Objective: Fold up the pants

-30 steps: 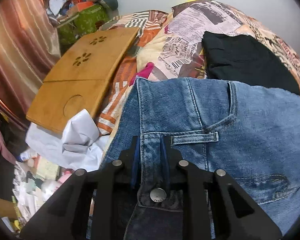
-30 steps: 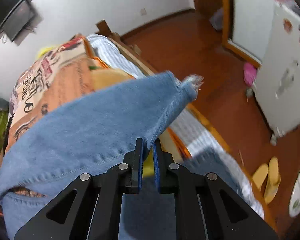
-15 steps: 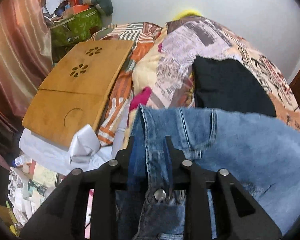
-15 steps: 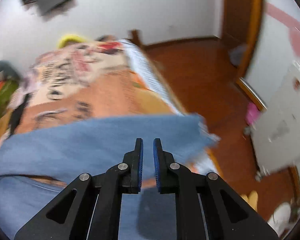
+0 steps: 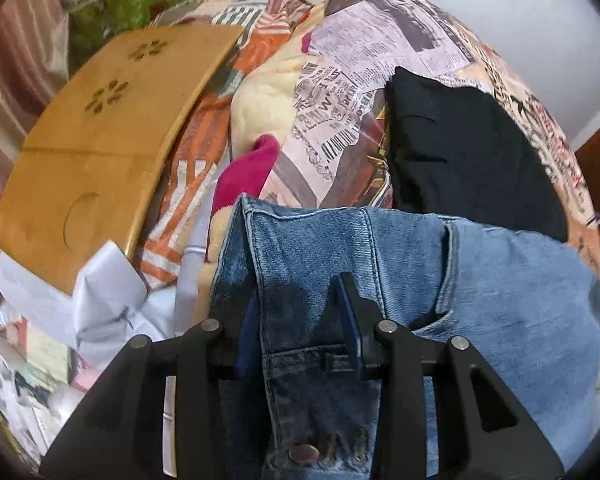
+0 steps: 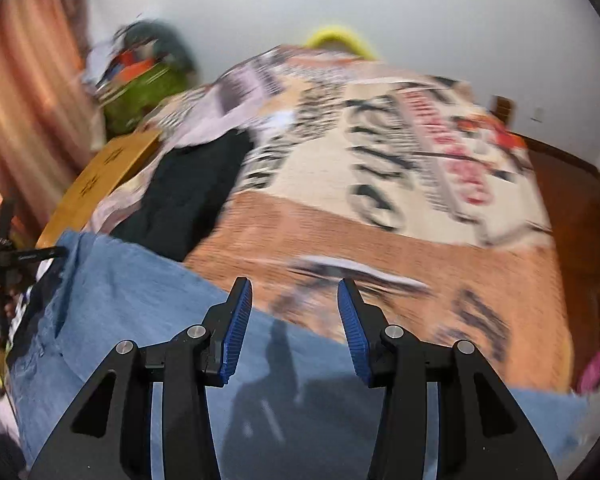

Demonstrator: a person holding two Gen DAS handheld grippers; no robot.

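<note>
While both tongs have just been opening, left tongs (image 5: 300, 312) apparently straddle jeans (image 5: 500, 300); right tongs (image 6: 294, 320) empty.

Motion blurs the right wrist view; the bedspread's (image 6: 380, 184) print is unreadable. The jeans (image 5: 500, 300) run off the bottom edge.

jeans (image 5: 500, 300): faded blue denim, darker at waistband | bedspread (image 5: 340, 92): newsprint pattern, peach and lilac | folded cloth (image 5: 460, 152): plain black | tray (image 5: 100, 128): honey wood, flower cutouts | sock-ish thing (image 5: 248, 172): hot pink | curtain (image 6: 24, 92): pinkish stripes | gripper pads (image 6: 236, 328): bright blue
</note>
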